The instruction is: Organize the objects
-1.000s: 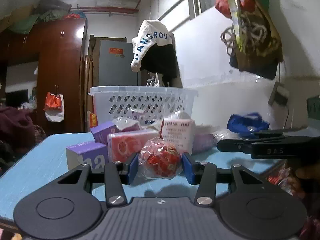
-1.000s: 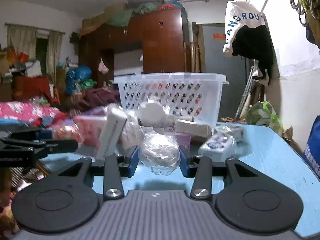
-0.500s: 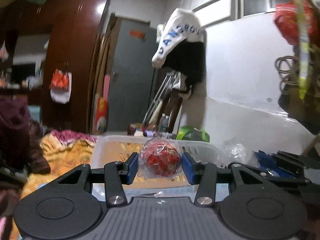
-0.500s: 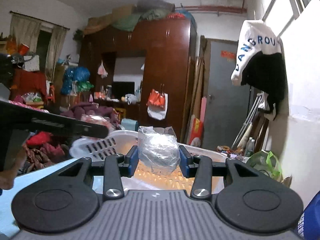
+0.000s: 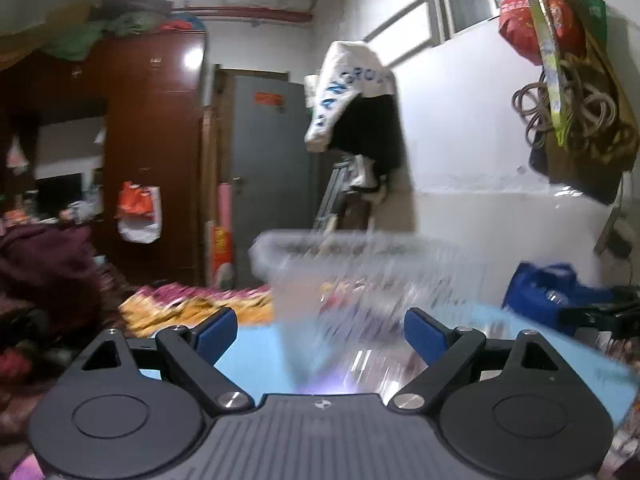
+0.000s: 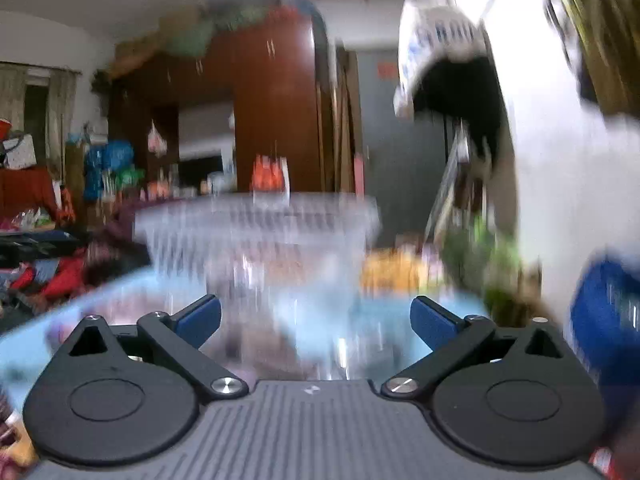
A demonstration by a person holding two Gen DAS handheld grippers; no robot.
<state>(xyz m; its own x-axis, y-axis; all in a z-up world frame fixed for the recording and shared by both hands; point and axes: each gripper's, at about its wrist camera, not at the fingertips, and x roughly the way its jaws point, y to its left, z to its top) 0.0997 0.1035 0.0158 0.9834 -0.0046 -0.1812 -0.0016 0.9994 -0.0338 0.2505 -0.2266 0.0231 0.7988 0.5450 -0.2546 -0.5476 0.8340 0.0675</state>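
Blue-padded jaws on both tools stand wide apart with nothing between them: left gripper [image 5: 316, 334], right gripper [image 6: 316, 322]. We judge neither carries a load at present, so further pickups likely remain. White perforated basket [image 5: 360, 256] sits on the light blue table [image 5: 256, 352], ahead of both grippers, heavily motion-blurred. Smeared colours at its base suggest packets inside or in front of it; we cannot tell which.
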